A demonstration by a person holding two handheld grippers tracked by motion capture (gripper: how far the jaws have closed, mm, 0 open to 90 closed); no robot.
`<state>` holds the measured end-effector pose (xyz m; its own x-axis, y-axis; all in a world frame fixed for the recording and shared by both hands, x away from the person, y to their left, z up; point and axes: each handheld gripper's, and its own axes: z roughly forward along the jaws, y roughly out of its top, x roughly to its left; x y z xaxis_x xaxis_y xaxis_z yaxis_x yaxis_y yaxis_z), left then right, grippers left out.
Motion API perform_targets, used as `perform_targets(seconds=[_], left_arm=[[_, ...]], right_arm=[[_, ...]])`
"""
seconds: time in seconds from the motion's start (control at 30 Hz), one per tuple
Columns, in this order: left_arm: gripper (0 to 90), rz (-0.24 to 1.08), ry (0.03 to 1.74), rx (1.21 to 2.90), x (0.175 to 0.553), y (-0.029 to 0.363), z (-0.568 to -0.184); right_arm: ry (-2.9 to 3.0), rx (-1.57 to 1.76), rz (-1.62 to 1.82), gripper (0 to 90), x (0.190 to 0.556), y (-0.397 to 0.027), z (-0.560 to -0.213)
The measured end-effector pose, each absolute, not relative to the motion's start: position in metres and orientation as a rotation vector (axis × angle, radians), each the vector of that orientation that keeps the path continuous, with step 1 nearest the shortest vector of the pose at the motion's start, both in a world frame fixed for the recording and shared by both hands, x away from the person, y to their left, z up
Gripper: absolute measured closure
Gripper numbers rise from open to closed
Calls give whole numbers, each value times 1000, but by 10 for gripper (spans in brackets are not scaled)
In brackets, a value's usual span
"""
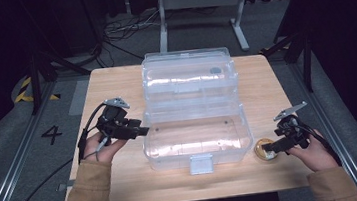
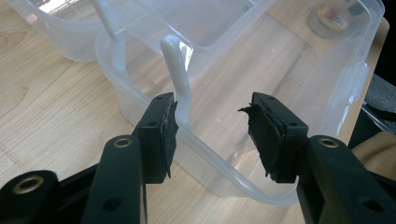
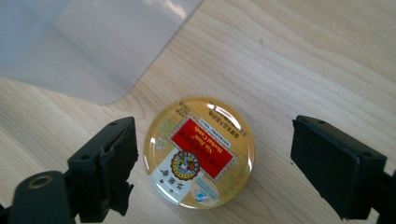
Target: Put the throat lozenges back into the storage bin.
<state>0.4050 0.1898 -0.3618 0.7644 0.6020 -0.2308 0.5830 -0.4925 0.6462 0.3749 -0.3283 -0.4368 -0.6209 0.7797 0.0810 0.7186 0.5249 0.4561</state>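
Observation:
A clear plastic box (image 1: 196, 138) stands open in the middle of the wooden table, its lid (image 1: 190, 74) tilted back. A round yellow tin (image 1: 264, 150) with a red label lies flat on the table by the box's right front corner. My right gripper (image 3: 212, 165) is open, its jaws standing either side of the tin (image 3: 200, 152) and apart from it. My left gripper (image 2: 212, 135) is open at the box's left wall, its jaws straddling the rim (image 2: 205, 156) near a white hinge arm (image 2: 176, 70). The tin (image 2: 329, 17) also appears through the far wall.
The table's right edge (image 1: 295, 133) runs close behind my right hand. A latch tab (image 1: 201, 163) sticks out from the box's front. Bare wood (image 1: 110, 92) lies left of the lid. Cables and a metal frame (image 1: 202, 7) sit on the floor beyond the table.

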Motion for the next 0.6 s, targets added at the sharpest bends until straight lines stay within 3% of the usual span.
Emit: perform_targets(seconds=[0.6], left_arm=[[511,29,879,2226,408,188,-361]], right_arm=[[2725,1296,537,136,379,-319,-464]])
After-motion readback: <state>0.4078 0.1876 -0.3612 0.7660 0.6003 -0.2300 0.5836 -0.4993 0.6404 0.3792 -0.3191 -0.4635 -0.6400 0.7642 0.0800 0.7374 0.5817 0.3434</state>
